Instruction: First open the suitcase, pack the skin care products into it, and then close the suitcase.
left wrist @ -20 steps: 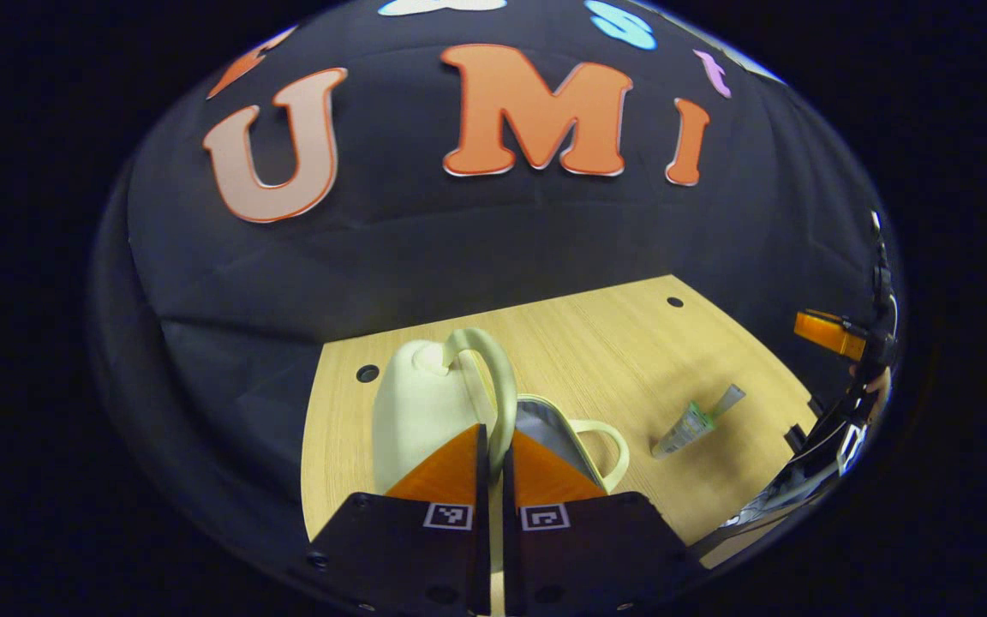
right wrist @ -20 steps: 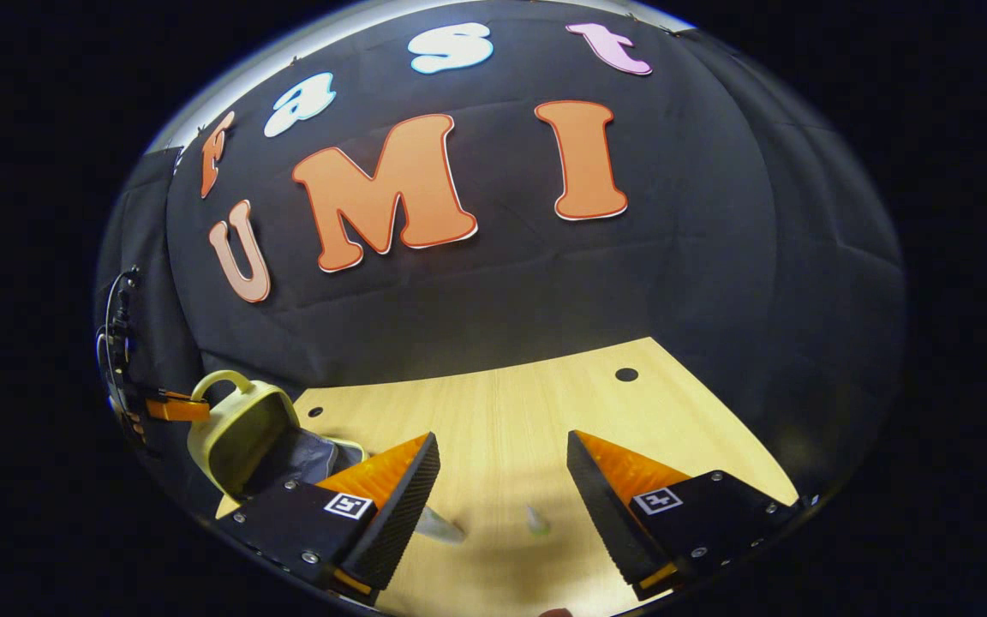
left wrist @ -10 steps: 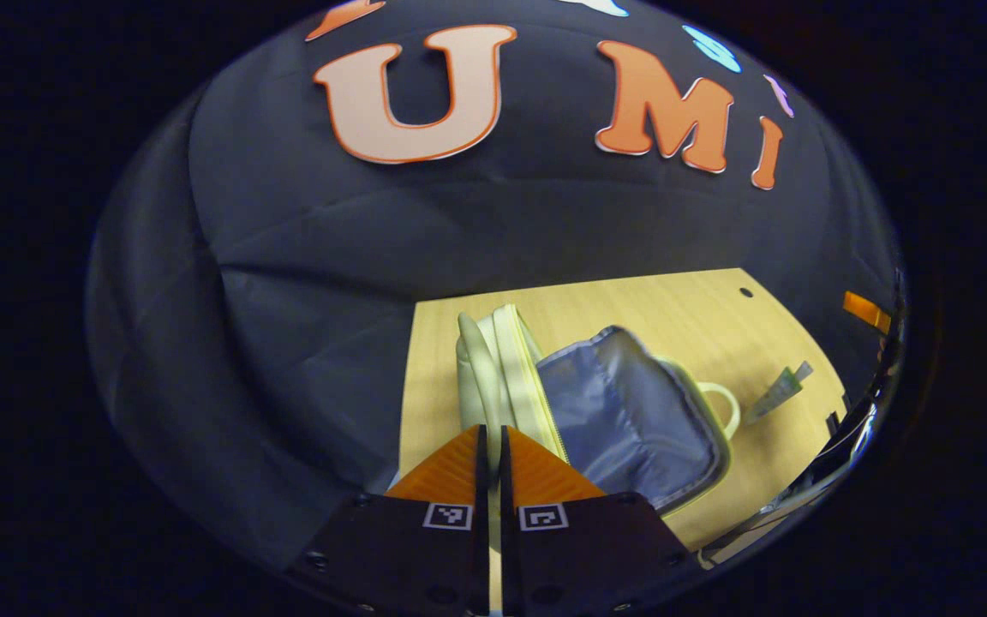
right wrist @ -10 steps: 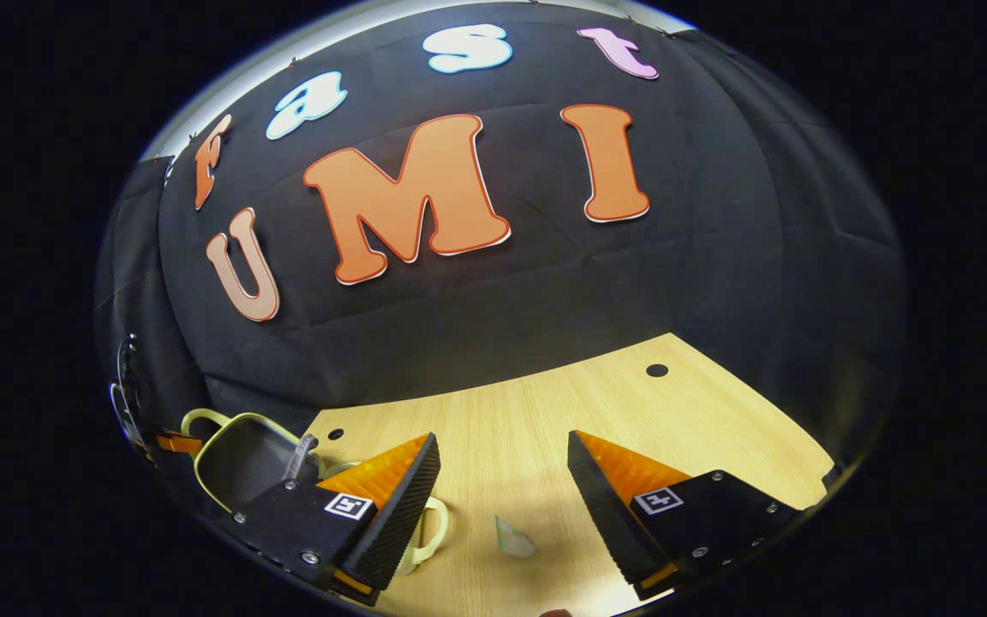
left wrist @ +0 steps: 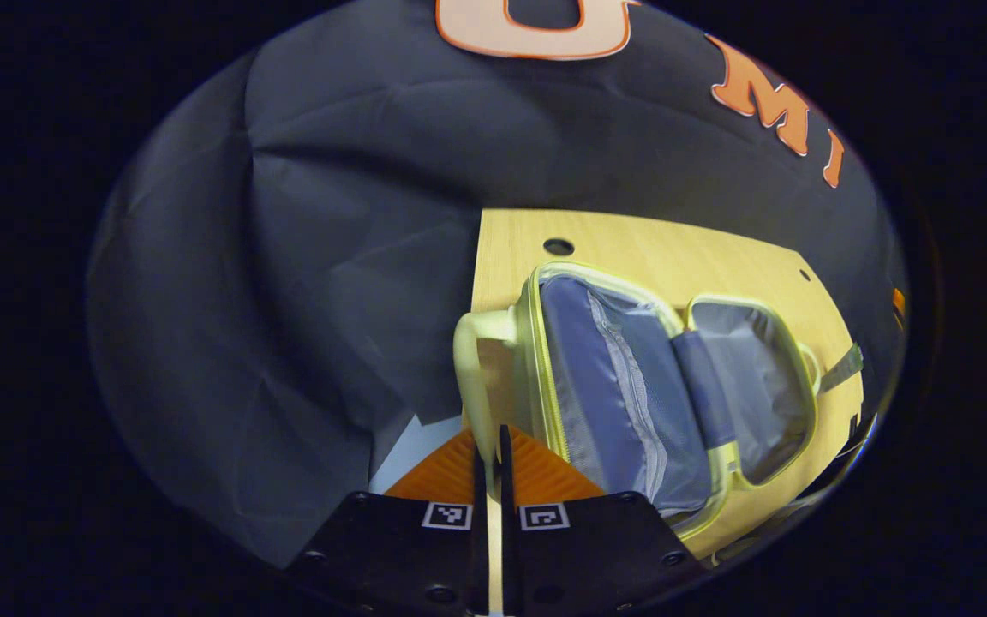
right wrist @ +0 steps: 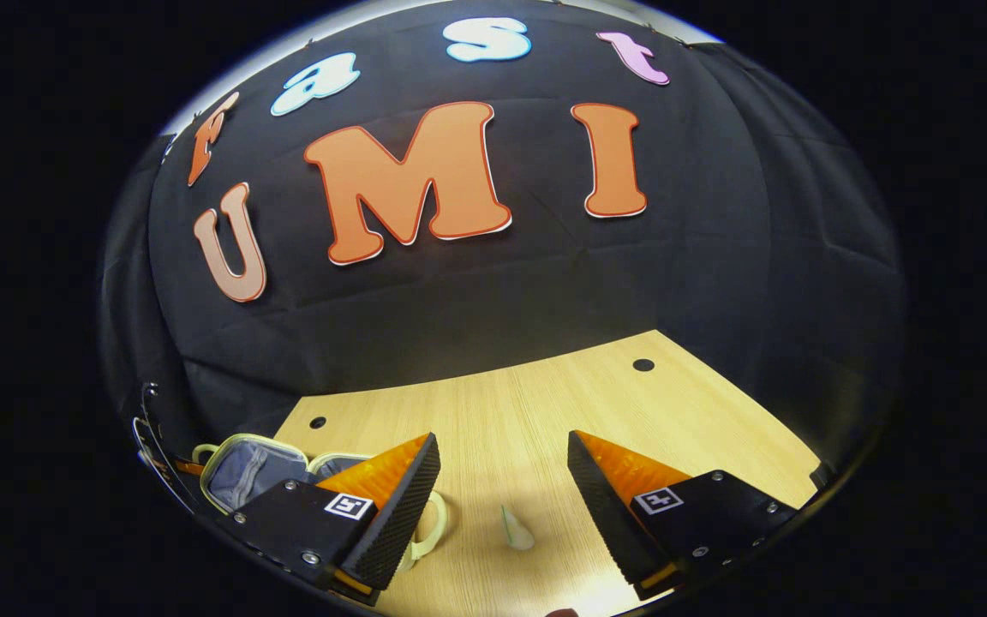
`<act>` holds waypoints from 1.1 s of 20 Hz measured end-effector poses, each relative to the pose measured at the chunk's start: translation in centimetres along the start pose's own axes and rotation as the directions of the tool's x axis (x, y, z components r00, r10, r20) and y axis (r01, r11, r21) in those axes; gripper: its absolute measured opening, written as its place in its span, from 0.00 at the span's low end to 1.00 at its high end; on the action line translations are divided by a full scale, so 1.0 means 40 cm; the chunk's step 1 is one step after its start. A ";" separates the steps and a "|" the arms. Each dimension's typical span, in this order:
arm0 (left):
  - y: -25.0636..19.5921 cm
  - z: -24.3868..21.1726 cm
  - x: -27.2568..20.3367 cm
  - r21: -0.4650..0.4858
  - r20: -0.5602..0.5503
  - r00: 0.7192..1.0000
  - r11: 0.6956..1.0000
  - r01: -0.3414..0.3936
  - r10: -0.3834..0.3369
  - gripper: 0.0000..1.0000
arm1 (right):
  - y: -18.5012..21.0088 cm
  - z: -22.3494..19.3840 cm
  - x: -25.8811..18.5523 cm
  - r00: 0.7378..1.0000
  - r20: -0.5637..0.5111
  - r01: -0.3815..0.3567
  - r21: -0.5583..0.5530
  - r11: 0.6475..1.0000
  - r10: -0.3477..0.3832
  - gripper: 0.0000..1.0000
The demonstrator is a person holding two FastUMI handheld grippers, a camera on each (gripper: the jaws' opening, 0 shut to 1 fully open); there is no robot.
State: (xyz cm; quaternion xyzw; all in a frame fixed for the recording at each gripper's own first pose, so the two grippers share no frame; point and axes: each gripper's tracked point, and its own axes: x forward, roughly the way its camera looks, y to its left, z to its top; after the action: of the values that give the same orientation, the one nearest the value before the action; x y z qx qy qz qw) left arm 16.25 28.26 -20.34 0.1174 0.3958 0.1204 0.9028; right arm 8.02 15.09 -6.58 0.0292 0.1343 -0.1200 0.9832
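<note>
1. Left gripper view: left gripper (left wrist: 490, 446) clenched on pale handle (left wrist: 469, 377) of suitcase (left wrist: 631, 386); lid, half-raised a second ago, now swung flat on table (left wrist: 631, 244), grey lining exposed. Opening looks done; packing next. No readable label.
2. Right gripper view: right gripper (right wrist: 502, 480) released, hovering over skin care tube (right wrist: 516, 530), nearer than before. Suitcase just left. Label unreadable.

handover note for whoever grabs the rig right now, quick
Left gripper: shut on the handle of the suitcase.
Right gripper: open, empty, above the skin care tube on the table.
Done: suitcase lies open flat, both halves empty.
Left: let go of the handle, pick up the tube, pack it, close the suitcase.
</note>
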 end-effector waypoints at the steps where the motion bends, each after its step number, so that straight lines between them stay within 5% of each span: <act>1: 0.000 -0.002 0.000 -0.004 -0.021 1.000 1.000 -0.011 0.011 0.06 | -0.005 -0.002 0.001 1.000 -0.002 0.008 -0.005 1.000 -0.008 0.95; 5: 0.014 0.018 -0.020 -0.047 -0.039 0.999 0.998 -0.039 0.037 0.06 | -0.020 -0.005 -0.007 1.000 -0.007 0.028 -0.014 1.000 -0.028 0.95; 6: 0.039 0.018 -0.024 -0.047 -0.050 0.995 0.994 -0.094 0.092 0.07 | -0.022 -0.006 -0.010 1.000 -0.008 0.030 -0.017 0.999 -0.030 0.95; 7: 0.047 0.024 -0.028 -0.054 -0.064 0.992 0.992 -0.113 0.110 0.20 | -0.024 -0.008 -0.009 0.999 -0.009 0.032 -0.022 0.999 -0.033 0.95; 11: 0.048 0.088 -0.099 -0.041 -0.011 0.988 0.987 -0.156 0.156 0.32 | -0.047 -0.012 -0.011 0.999 -0.010 0.046 -0.057 0.997 -0.046 0.95; 15: -0.019 0.200 -0.176 0.009 0.132 0.974 0.982 -0.189 0.186 1.00 | -0.069 -0.008 -0.010 0.999 -0.005 0.037 -0.072 0.997 -0.037 0.95; 22: -0.333 0.385 -0.403 0.081 0.405 0.899 0.973 -0.215 0.165 0.99 | -0.147 0.010 0.010 1.000 0.010 -0.011 -0.136 0.991 0.012 0.95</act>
State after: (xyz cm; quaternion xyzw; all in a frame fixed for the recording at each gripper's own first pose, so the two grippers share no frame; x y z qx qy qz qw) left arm 18.77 8.91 -3.21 0.2330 0.1986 0.1572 0.9389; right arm 7.07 9.25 -6.43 -0.0377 0.1367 -0.1051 0.9843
